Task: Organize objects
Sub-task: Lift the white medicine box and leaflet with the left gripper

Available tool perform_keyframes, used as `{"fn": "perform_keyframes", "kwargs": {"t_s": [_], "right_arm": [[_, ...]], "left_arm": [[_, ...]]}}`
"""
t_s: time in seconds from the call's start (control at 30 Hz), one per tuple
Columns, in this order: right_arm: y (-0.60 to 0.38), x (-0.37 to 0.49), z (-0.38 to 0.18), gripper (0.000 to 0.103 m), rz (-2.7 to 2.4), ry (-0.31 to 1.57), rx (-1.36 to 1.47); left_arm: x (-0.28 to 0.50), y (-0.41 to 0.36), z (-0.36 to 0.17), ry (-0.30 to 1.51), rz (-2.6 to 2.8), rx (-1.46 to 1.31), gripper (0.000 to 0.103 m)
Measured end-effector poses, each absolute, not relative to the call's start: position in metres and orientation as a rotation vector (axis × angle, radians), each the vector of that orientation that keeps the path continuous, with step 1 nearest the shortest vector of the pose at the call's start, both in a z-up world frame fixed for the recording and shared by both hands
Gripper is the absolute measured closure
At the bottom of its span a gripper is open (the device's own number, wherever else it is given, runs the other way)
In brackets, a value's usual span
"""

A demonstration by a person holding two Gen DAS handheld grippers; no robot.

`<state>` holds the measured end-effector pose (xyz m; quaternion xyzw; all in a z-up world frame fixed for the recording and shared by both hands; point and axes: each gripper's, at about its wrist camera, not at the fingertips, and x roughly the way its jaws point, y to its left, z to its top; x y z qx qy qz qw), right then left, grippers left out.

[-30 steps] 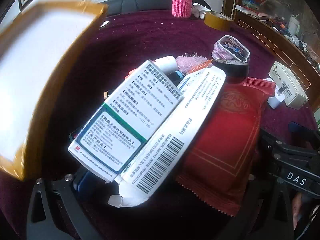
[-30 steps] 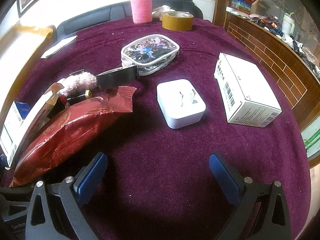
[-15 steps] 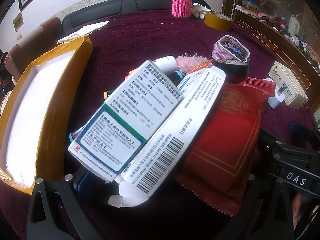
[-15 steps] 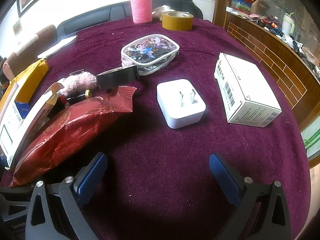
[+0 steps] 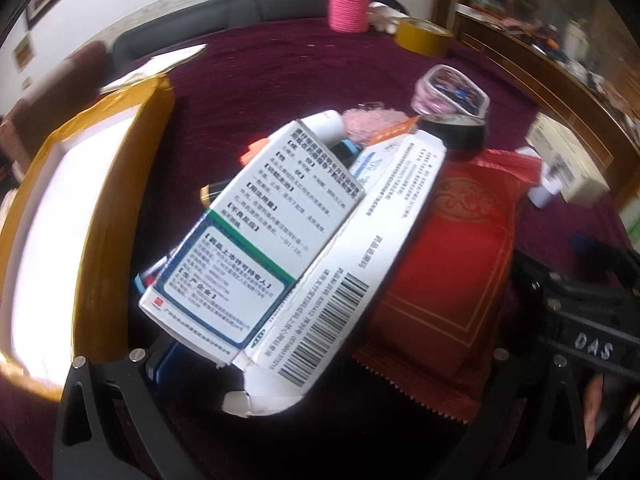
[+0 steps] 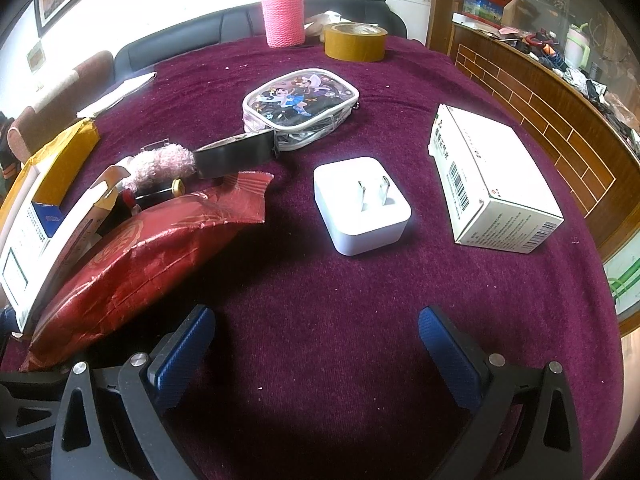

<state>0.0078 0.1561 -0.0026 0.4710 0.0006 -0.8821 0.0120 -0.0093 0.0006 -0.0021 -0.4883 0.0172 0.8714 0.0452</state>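
Observation:
In the left wrist view a pile lies right in front of my left gripper [image 5: 312, 396]: a green-and-white medicine box [image 5: 256, 236], a long white barcoded box [image 5: 360, 264] and a red foil packet [image 5: 448, 276]. The boxes hide the fingertips, so I cannot tell how the jaws stand. A yellow open box [image 5: 92, 216] with a white inside sits at the left. My right gripper [image 6: 316, 344] is open and empty above the maroon cloth, short of a white plug adapter [image 6: 360, 204] and a white carton [image 6: 488, 184].
A cartoon-print clear pouch [image 6: 300, 104], a black tape roll [image 6: 236, 156] and a pink fluffy item [image 6: 160, 160] lie mid-table. A pink knitted bottle [image 6: 284, 12] and a brown tape roll [image 6: 354, 40] stand at the back. A wooden ledge [image 6: 560, 120] borders the right.
The yellow box has come down from the air at the left and now rests on the cloth beside the pile. Both grippers and the pile have barely moved.

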Motion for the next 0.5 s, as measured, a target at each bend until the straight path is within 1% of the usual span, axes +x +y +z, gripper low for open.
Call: {"fn": "perform_keyframes", "kwargs": {"t_s": [0.17,0.3,0.37,0.4,0.47,0.5], "right_arm": [[0.160,0.012,-0.001,0.000,-2.726,-0.007,1.439],[0.179,0.021,0.003,0.000,-2.701,-0.125,1.424],[0.185,0.026,0.004,0.000,-2.678,-0.135,1.405],[0.186,0.029,0.004,0.000,-2.670,-0.135,1.385],[0.189,0.033,0.005,0.000,-2.656,-0.178,1.350],[0.191,0.033,0.005,0.000,-2.651,-0.204,1.339]], "left_arm": [[0.001,-0.019,0.008,-0.089,2.518,-1.449,0.000],[0.023,-0.031,0.026,-0.020,2.461,-1.332,0.000],[0.032,-0.041,0.035,-0.021,2.464,-1.271,0.000],[0.036,-0.047,0.042,-0.010,2.479,-1.241,0.001],[0.034,-0.056,0.050,0.007,2.491,-1.217,0.007],[0.034,-0.061,0.053,0.007,2.491,-1.209,0.014]]}}
